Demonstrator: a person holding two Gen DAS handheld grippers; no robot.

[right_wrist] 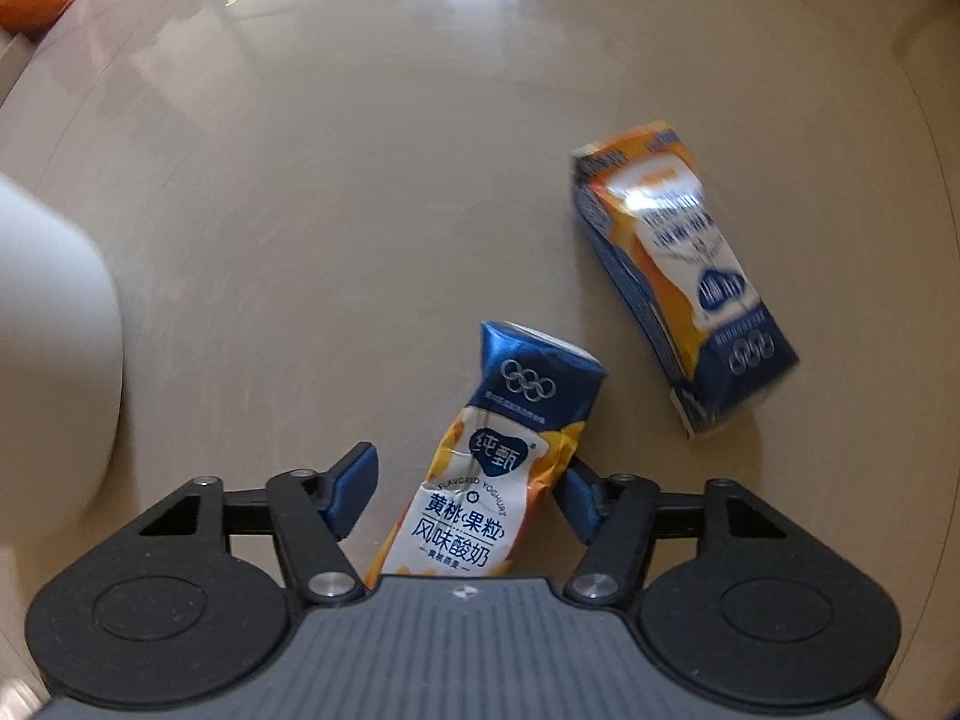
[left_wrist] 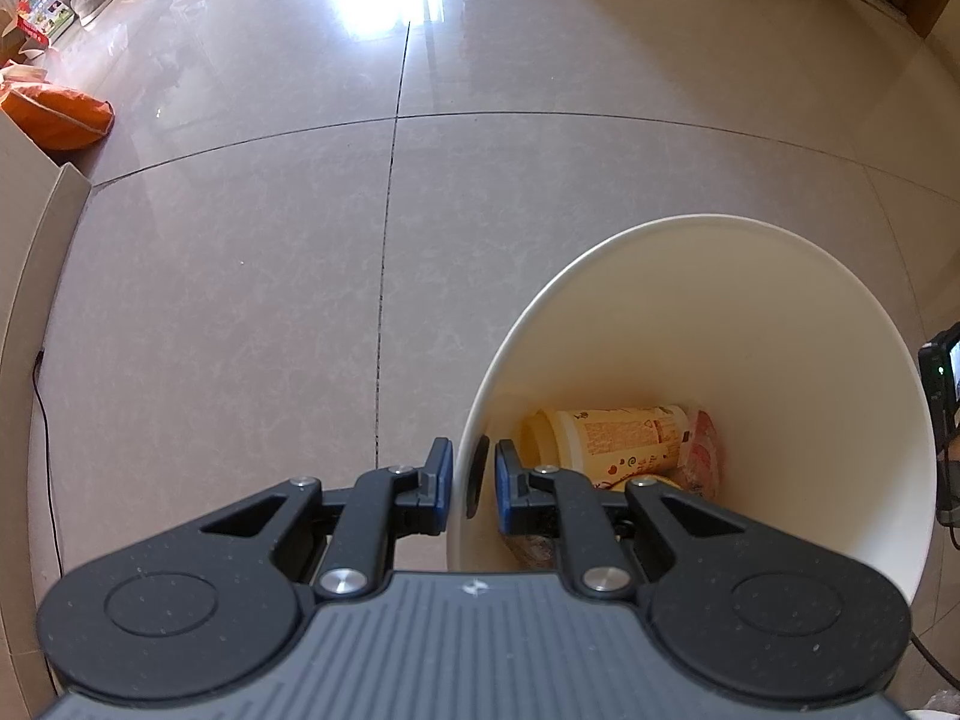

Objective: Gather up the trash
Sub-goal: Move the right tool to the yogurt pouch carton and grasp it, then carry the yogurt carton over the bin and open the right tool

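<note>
Left wrist view: tiled floor (left_wrist: 240,240), then my white bin (left_wrist: 780,312) – left gripper (left_wrist: 473,474) has its jaws pinched on the near rim, a yellow cup (left_wrist: 612,438) lying at the bottom. My right gripper (right_wrist: 465,492) has jaws spread wide around a crumpled yogurt carton (right_wrist: 486,480), not squeezing it; second carton (right_wrist: 678,264) lies nearby on the floor.

- We see our left gripper (left_wrist: 472,480) straddling the bin's (left_wrist: 780,312) near wall; a cup (left_wrist: 612,438) lies inside.
- Between our right gripper's (right_wrist: 474,489) fingers lies one yoghurt carton (right_wrist: 498,480), perhaps touching the right one.
- A second carton (right_wrist: 678,276) lies beyond, rightward.
</note>
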